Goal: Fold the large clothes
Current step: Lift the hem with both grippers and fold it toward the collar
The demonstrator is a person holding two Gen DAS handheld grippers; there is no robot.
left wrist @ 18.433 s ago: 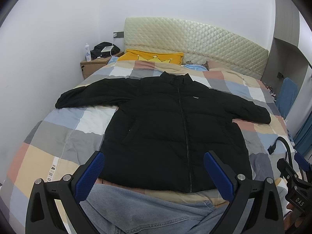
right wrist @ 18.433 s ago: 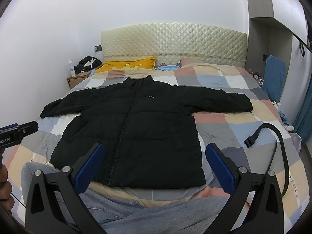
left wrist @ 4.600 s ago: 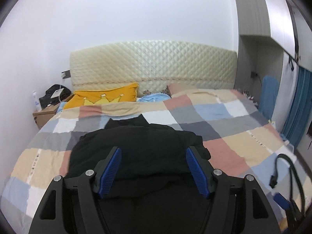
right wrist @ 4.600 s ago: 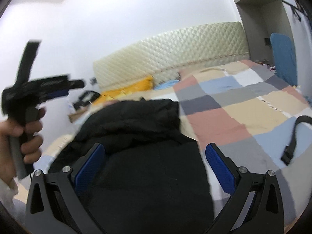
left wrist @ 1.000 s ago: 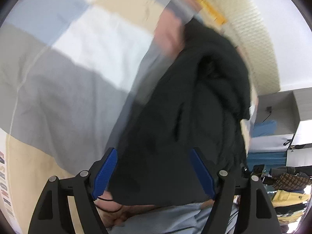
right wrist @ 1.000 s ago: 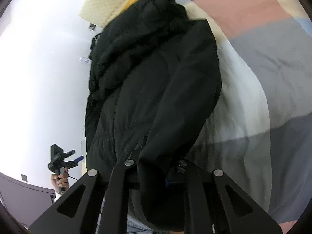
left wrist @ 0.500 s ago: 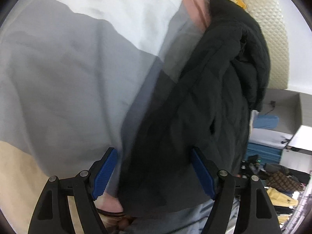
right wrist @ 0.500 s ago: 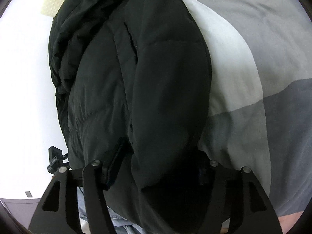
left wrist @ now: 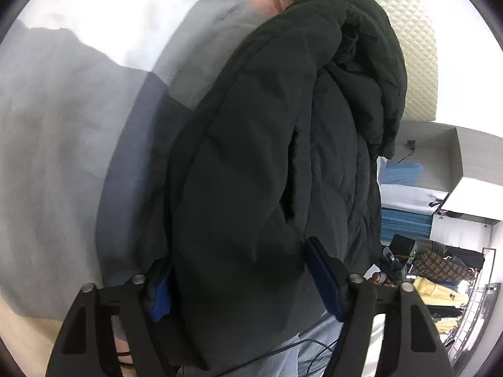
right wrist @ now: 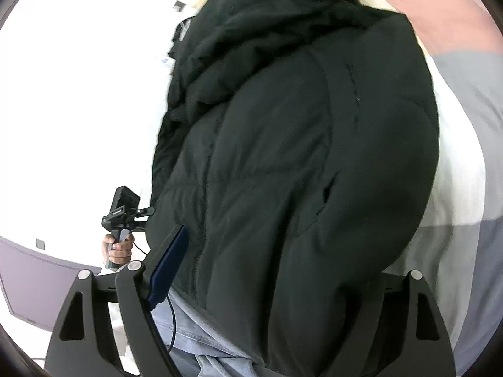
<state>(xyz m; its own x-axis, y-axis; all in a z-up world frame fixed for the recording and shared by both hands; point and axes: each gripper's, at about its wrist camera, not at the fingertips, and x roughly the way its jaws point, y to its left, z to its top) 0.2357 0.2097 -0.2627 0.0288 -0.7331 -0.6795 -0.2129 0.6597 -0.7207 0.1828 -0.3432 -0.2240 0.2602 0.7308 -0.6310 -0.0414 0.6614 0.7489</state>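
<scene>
Bunching between the blue pads, the black jacket fills both views, lying folded lengthwise on the checked quilt. Left gripper has its fingers spread, hem thick between them. Right gripper likewise straddles the hem; one pad shows, the other is buried in fabric.

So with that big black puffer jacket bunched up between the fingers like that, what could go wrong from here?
1. The bulky black puffer jacket fills the wide gap of the left gripper; if the fingers close on only part of it, the slippery fabric could slip out.
2. The right gripper is just as swamped, one finger hidden.
3. A loose fold hangs near the quilted headboard, so the fold could spring open.
</scene>
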